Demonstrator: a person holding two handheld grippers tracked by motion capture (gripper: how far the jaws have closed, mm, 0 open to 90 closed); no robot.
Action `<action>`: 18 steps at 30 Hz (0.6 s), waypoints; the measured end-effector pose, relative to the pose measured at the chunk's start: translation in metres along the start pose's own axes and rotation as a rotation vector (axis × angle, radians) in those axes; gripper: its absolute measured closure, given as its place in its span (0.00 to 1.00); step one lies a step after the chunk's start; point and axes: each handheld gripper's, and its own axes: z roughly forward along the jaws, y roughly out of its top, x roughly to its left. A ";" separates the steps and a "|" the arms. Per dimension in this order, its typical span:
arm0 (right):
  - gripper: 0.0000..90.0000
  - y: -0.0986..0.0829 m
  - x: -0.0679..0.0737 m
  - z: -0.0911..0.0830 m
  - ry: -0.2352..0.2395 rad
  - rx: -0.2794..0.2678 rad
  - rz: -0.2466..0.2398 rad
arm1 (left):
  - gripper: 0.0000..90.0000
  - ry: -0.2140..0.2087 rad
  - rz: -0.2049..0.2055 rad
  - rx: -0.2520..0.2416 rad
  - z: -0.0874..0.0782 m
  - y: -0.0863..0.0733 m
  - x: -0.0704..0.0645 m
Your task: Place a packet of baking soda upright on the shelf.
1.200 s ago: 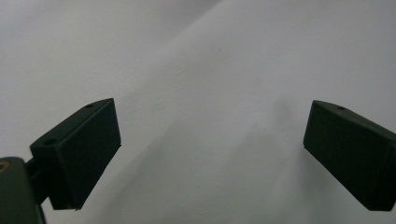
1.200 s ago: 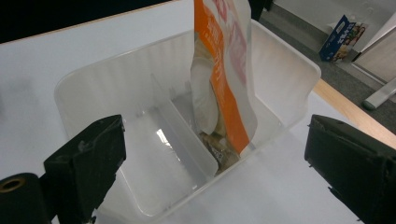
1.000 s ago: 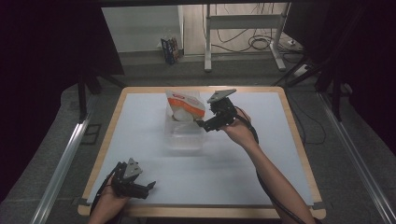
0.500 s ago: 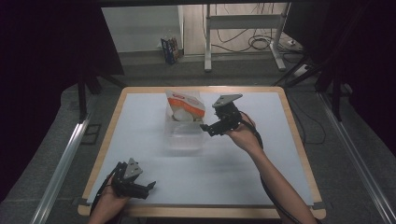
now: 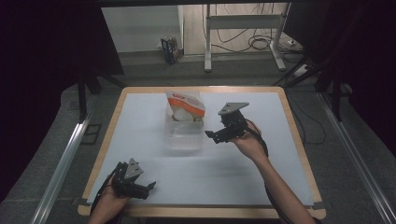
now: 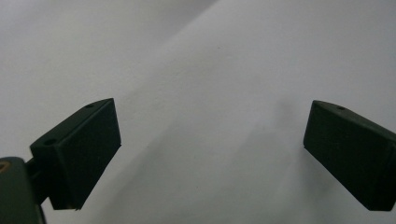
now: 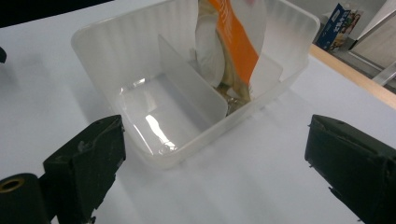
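our right gripper [image 5: 212, 136] hangs wide open just beside the clear divided container [image 7: 187, 93], whose far compartment holds an orange-and-white snack bag [image 7: 229, 42]. our left gripper [image 5: 148, 187] rests wide open near the table's front edge.

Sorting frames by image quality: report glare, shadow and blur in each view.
High view: room dark around the lit table; the clear bin nearly washes out against it. Left gripper view: soft focus, faint shadows on the white surface between the open left gripper jaws. Right gripper view: bright glare on the bin floor; the right gripper jaws look blurred up close; the orange bag reads sharp.
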 end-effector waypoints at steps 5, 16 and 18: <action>0.05 -0.006 0.003 -0.002 -0.006 0.009 -0.012 | 0.04 0.001 0.003 -0.001 0.000 0.000 0.000; 0.05 -0.017 0.014 -0.010 0.006 -0.007 -0.011 | 0.04 -0.003 0.001 -0.007 -0.001 -0.001 0.000; 0.05 -0.019 0.015 -0.011 0.007 -0.003 -0.008 | 0.04 -0.003 0.001 -0.007 -0.001 -0.001 0.000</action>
